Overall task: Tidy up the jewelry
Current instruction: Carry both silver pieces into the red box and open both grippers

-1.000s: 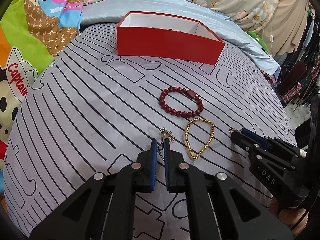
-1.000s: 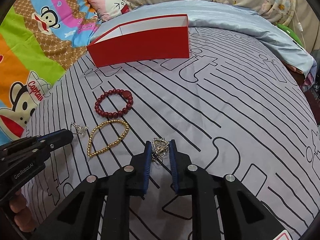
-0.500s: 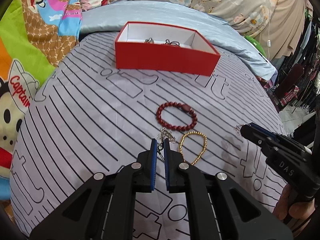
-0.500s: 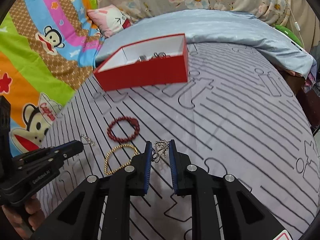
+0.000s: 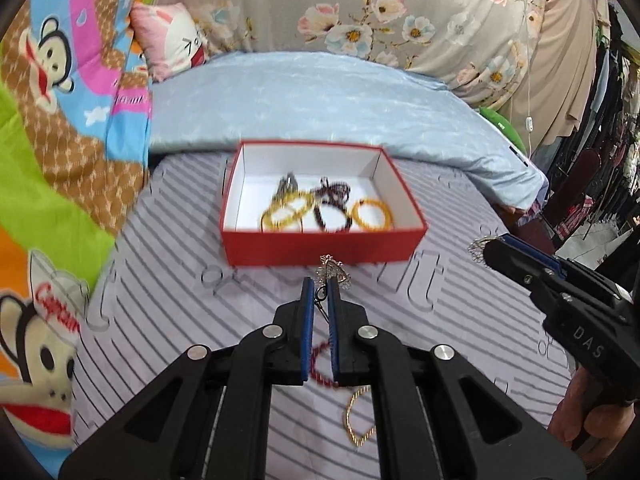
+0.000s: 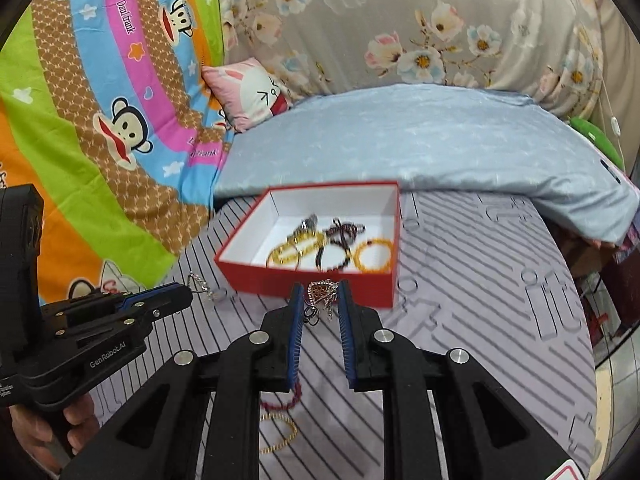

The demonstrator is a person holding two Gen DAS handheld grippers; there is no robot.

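Both grippers are held above the striped bed cover, each with a small piece of jewelry pinched at its tip. The left gripper has its fingers pressed together on a silver pendant, which sticks out past the tips. The right gripper is clamped on a tangled silver chain piece, its fingers kept slightly apart by the bundle.

The red box lies just ahead of both tips, white inside, with amber bead bracelets and a dark beaded one already in it. A red bead bracelet and a gold chain bracelet are left on the bed cover below the grippers.

The step in hand is judged to be the carry to the box. It is best done by bringing each tip past the near wall and well over the white floor before the fingers are parted, one after the other so the pieces are not dropped on each other. The dangling chain should be kept clear of the rim, as it could be snagged there.

"GenRobot.AI" is read on the left gripper's body, "DAS" on the right one's, and "Captain" and "Paul frank" on the monkey blanket.
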